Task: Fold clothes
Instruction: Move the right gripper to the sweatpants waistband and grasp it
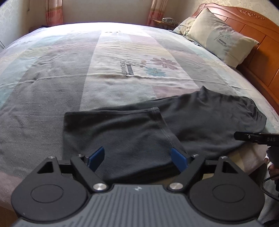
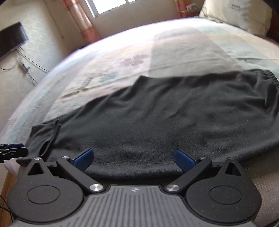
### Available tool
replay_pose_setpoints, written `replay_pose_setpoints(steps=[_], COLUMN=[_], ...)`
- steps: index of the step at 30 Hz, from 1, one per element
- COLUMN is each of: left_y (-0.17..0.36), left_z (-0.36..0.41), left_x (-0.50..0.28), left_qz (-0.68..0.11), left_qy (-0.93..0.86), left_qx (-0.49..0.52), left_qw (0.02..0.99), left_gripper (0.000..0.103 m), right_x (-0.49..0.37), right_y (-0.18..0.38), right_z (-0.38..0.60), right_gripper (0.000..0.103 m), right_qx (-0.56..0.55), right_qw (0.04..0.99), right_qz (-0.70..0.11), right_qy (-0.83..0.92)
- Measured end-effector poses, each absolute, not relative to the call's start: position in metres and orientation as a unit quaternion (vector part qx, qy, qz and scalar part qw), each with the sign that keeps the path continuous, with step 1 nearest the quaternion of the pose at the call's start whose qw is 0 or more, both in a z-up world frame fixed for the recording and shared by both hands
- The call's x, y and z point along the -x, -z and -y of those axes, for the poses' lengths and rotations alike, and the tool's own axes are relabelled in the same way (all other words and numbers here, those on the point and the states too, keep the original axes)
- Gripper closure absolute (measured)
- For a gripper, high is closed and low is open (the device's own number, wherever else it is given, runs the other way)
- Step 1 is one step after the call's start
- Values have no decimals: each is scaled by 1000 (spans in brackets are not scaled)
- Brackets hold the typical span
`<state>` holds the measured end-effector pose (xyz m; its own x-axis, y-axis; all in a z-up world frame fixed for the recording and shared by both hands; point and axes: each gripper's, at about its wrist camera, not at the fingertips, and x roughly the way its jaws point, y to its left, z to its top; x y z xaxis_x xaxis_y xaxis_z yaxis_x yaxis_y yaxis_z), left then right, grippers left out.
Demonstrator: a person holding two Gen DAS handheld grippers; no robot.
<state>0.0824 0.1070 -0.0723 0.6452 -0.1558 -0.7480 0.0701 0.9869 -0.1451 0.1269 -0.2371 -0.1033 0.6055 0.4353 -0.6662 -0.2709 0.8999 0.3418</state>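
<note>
Dark grey trousers [image 1: 200, 118] lie flat near the front edge of the bed, the elastic waistband [image 1: 259, 111] to the right and a leg end [image 1: 111, 129] folded back over to the left. My left gripper [image 1: 137, 156] hangs open just above that folded leg end, nothing between its blue pads. In the right wrist view the trousers [image 2: 165, 113] fill the middle, waistband [image 2: 272, 78] at far right. My right gripper [image 2: 133, 157] stands wide open over the near edge of the cloth, holding nothing. The other gripper's tip [image 2: 12, 152] shows at the left edge.
The bed has a striped, flowered sheet [image 1: 122, 66]. A pillow [image 1: 221, 35] leans on the wooden headboard [image 1: 258, 29] at the right. Curtains [image 1: 54, 12] and a window [image 2: 111, 7] lie beyond the bed. A dark screen [image 2: 10, 40] hangs on the left wall.
</note>
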Motion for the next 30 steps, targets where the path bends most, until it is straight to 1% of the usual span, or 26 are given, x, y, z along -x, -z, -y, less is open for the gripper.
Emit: replay_pose_setpoints(steps=[4, 10, 17, 20, 24, 30], left_y=[60, 41, 37, 38, 42, 46], left_z=[-95, -61, -2, 17, 35, 51], left_x=[-86, -97, -113, -121, -130, -143], left_qz=[-412, -399, -401, -404, -412, -427], left_qy=[60, 85, 132, 144, 153, 153], left_qx=[32, 13, 0, -2, -2, -8], left_qw=[909, 913, 907, 903, 898, 891], left_gripper=[20, 19, 19, 19, 19, 19], right_x=[-123, -121, -116, -116, -126, -150], right_y=[99, 93, 93, 99, 115, 130], right_z=[240, 292, 387, 427, 462, 466], right_gripper=[0, 0, 0, 0, 0, 0], right_qx=[-107, -201, -318, -363, -414, -431], right_qw=[889, 884, 882, 873, 852, 842], right_qz=[-395, -383, -337, -320, -320, -322], right_qy=[-204, -176, -92, -53, -31, -41])
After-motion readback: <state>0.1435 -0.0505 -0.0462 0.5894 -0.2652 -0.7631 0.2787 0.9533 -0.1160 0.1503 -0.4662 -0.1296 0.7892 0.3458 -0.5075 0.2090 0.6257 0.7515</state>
